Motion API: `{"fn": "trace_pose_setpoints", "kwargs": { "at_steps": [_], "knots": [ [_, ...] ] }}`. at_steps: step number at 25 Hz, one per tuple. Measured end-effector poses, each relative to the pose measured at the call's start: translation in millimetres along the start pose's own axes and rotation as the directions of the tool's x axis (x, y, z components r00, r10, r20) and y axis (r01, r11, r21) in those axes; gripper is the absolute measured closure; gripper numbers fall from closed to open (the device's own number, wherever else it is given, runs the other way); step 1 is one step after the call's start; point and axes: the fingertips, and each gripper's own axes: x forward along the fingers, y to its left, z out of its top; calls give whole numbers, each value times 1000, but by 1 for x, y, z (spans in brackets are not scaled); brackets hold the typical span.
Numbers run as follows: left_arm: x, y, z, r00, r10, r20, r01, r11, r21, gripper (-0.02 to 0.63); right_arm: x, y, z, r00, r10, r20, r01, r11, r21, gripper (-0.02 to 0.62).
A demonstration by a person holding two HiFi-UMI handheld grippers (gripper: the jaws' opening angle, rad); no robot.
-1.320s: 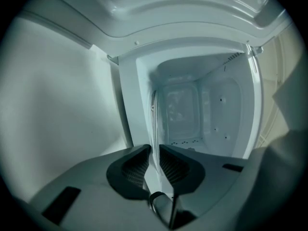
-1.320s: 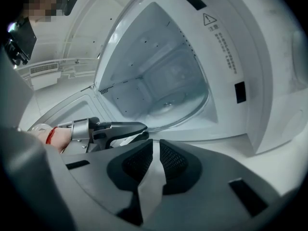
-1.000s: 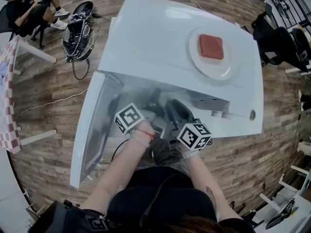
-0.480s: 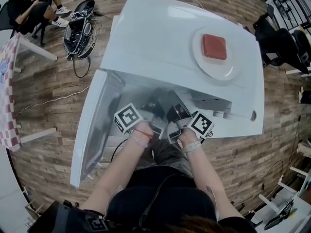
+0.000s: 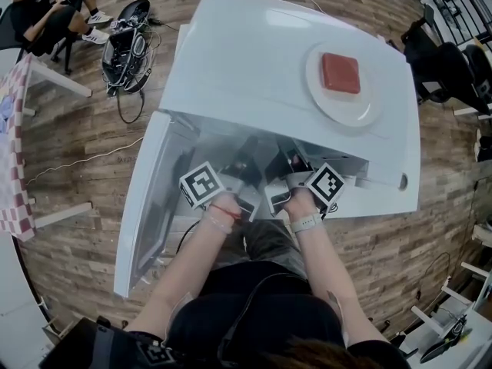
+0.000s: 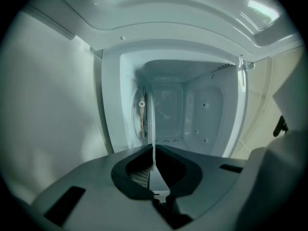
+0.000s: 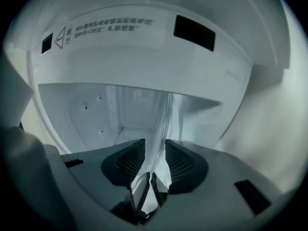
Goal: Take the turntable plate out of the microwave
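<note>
Left gripper (image 6: 153, 153) clamps the glass turntable plate (image 7: 162, 119) inside the open microwave (image 5: 254, 60); right gripper (image 7: 153, 146), jaws just opening, straddles its rim without pressing, so probably must close before lifting out.

White microwave (image 5: 254, 60), red block (image 5: 340, 73) (brick shade) on white dish (image 5: 327, 104), red-checked cloth (image 5: 11, 167), brown plank floor (image 5: 92, 141)

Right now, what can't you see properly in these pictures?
- Turntable plate: both gripper views show only its thin edge; the head view loses its clear glass inside the shadowed microwave.
- Warning label, right gripper view: print too small.
- Red block, head view: too small to identify.
</note>
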Motion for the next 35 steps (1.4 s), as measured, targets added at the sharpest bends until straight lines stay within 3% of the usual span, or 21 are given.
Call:
{"fn": "trace_pose_setpoints", "kwargs": {
  "at_steps": [4, 9, 11, 15, 18, 24, 35],
  "knots": [
    [2, 0, -5, 999, -21, -24, 21, 1000, -4, 580, 0, -9, 5, 997, -74, 38, 73, 997, 22, 522],
    [4, 2, -8, 999, -19, -35, 19, 1000, 12, 577, 0, -10, 7, 995, -87, 49, 84, 995, 61, 547],
    [1, 3, -9, 999, -12, -32, 13, 999, 34, 572, -2, -11, 6, 995, -86, 50, 82, 994, 68, 549],
    [0, 0, -9, 999, -44, -11, 44, 999, -11, 538, -5, -15, 1, 996, -84, 42, 80, 993, 88, 549],
    [-9, 9, -4, 1000, 6, -4, -6, 999, 42, 515, -13, -20, -4, 996, -83, 32, 79, 991, 108, 551],
    [-17, 21, 4, 999, 41, 25, -43, 998, 49, 508, -24, -17, -13, 998, -61, 16, 59, 992, 114, 551],
    [-19, 16, 14, 998, -10, 62, 10, 1000, 9, 508, -29, -20, -19, 999, -46, 11, 44, 994, 104, 549]
  ]
}}
